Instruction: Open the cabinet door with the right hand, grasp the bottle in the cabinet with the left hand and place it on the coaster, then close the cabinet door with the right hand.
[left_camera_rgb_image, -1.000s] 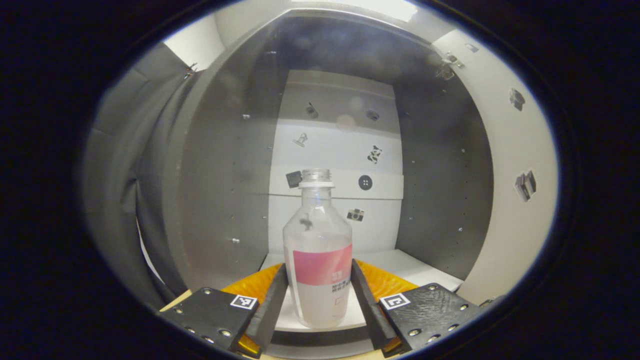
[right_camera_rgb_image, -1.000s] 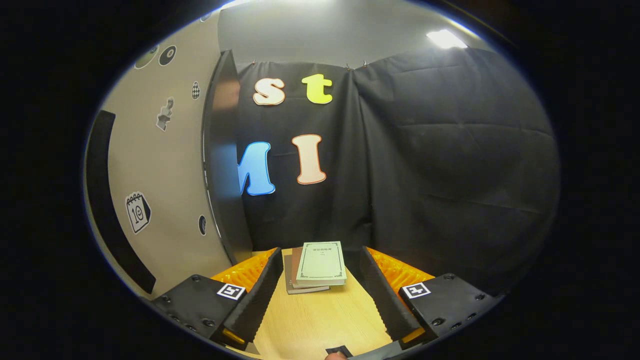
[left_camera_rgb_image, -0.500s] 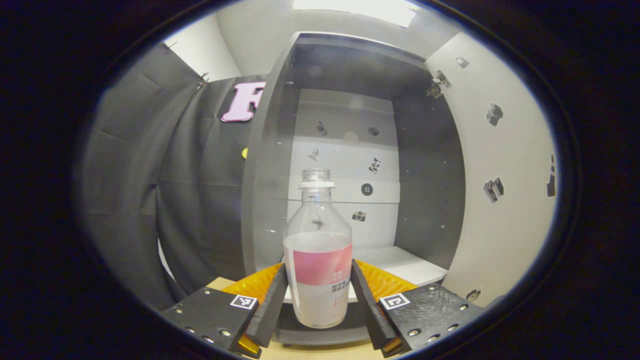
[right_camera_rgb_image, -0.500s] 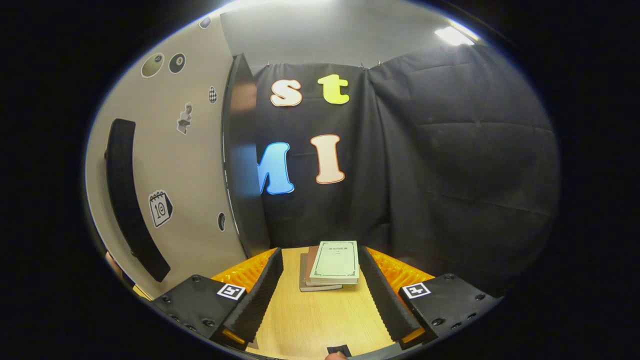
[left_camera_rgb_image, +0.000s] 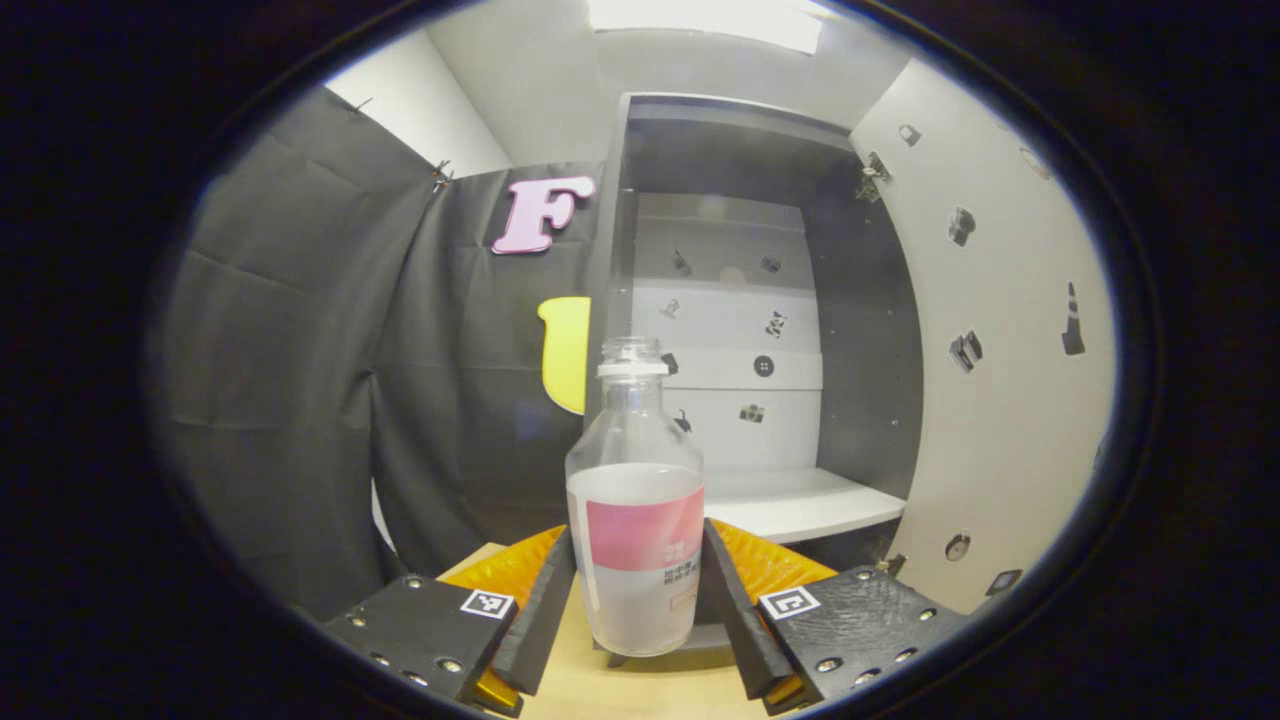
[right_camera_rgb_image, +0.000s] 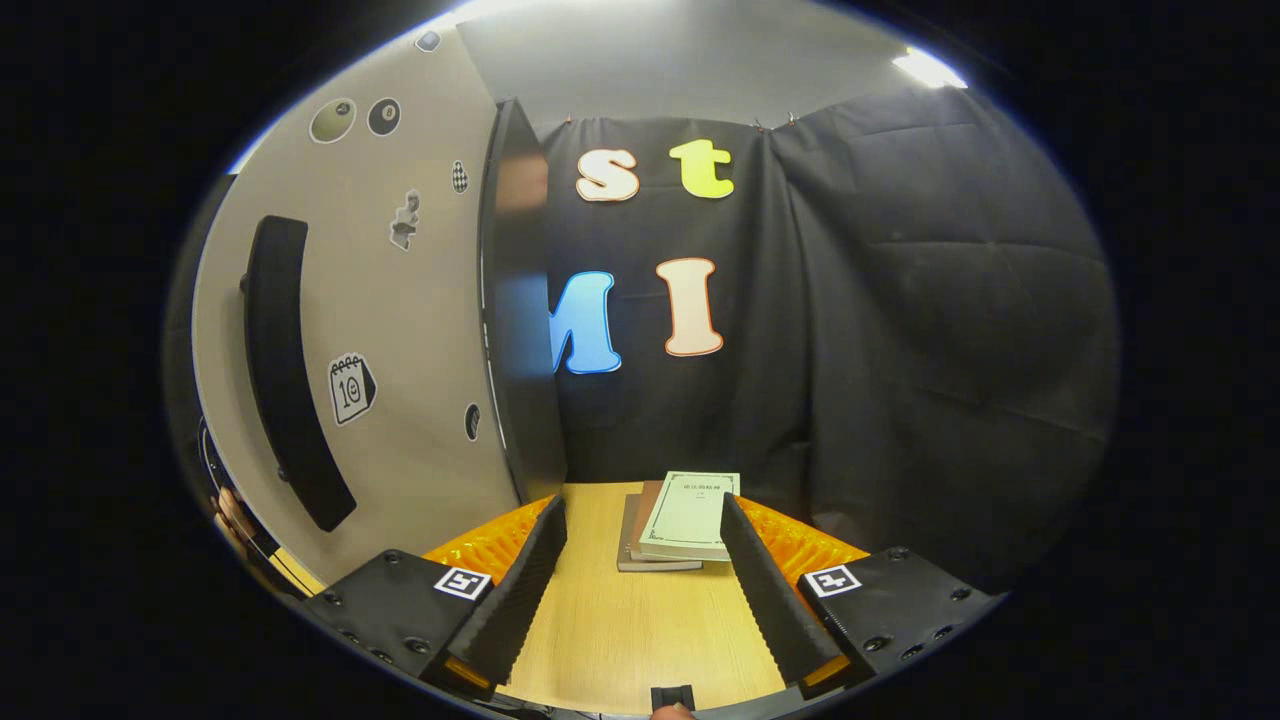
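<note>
Booth wall: in the left gripper view we see black cloth (left_camera_rgb_image: 300, 380) hanging at the left, beside the cabinet.
Left gripper: we find the left gripper (left_camera_rgb_image: 637, 600) clamped on the bottle, one finger pressing each side of its lower body.
Bottle: we see the bottle (left_camera_rgb_image: 635, 500) upright between the fingers, clear, with a pink label band and an open neck; it is outside the cabinet, in front of its opening and above the table's wooden edge (left_camera_rgb_image: 640, 690).
Cabinet: we see the cabinet (left_camera_rgb_image: 740, 330) open behind the bottle, dark side walls, a pale back panel with small stickers and a white shelf (left_camera_rgb_image: 790, 505).
Cabinet door: we see the cabinet door (left_camera_rgb_image: 1000, 340) swung out at the right, its pale inner face dotted with stickers.
Door, outer face: in the right gripper view we see the door (right_camera_rgb_image: 400, 350) at the left, with a long dark handle (right_camera_rgb_image: 285, 370) and stickers.
Right gripper: we find the right gripper (right_camera_rgb_image: 640, 590) with fingers spread apart and nothing between them, over the table (right_camera_rgb_image: 620, 640).
Books: we see a small stack of books (right_camera_rgb_image: 680, 515) on the table beyond the fingertips, near the cloth wall.
</note>
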